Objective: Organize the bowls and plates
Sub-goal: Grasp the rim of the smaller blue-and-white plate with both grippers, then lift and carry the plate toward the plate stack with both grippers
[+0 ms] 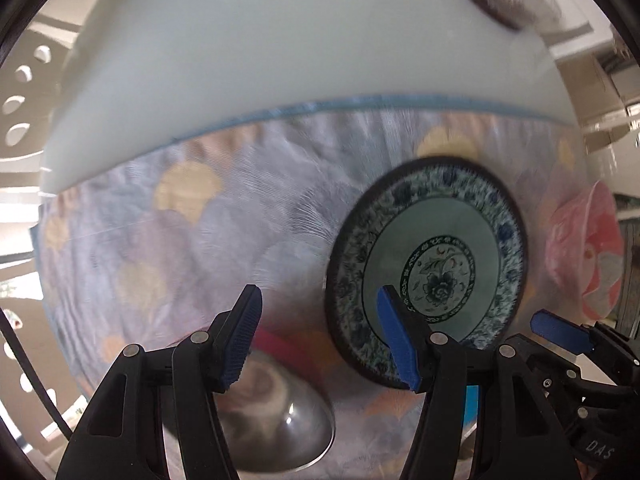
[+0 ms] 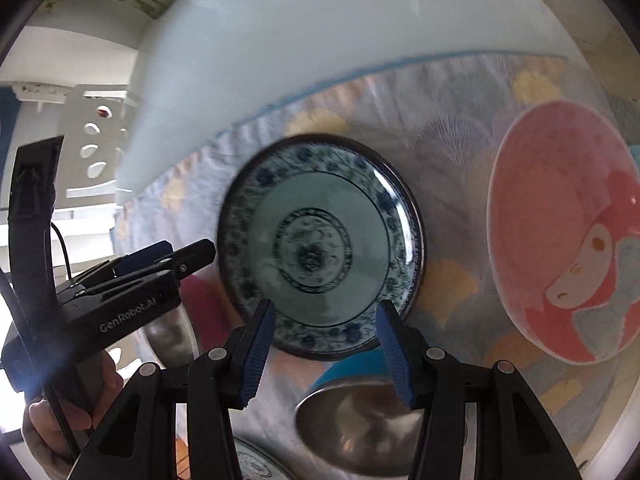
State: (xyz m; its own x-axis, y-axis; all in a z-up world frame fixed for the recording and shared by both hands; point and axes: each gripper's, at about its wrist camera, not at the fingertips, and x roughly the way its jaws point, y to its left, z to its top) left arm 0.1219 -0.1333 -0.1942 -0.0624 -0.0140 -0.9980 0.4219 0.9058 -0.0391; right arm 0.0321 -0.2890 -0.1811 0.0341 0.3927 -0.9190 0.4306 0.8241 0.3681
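Note:
A blue-and-white floral plate with a dark rim lies on the patterned cloth. A pink bowl with a red bird figure sits to its right, also at the right edge of the left wrist view. A steel bowl lies below my left gripper; another steel bowl lies below my right gripper. My left gripper is open and empty, left of the plate. My right gripper is open and empty, over the plate's near edge.
A pale blue table extends beyond the patterned cloth. A red item peeks beside the left steel bowl. A blue item lies under the right steel bowl. A second patterned plate's edge shows at the bottom.

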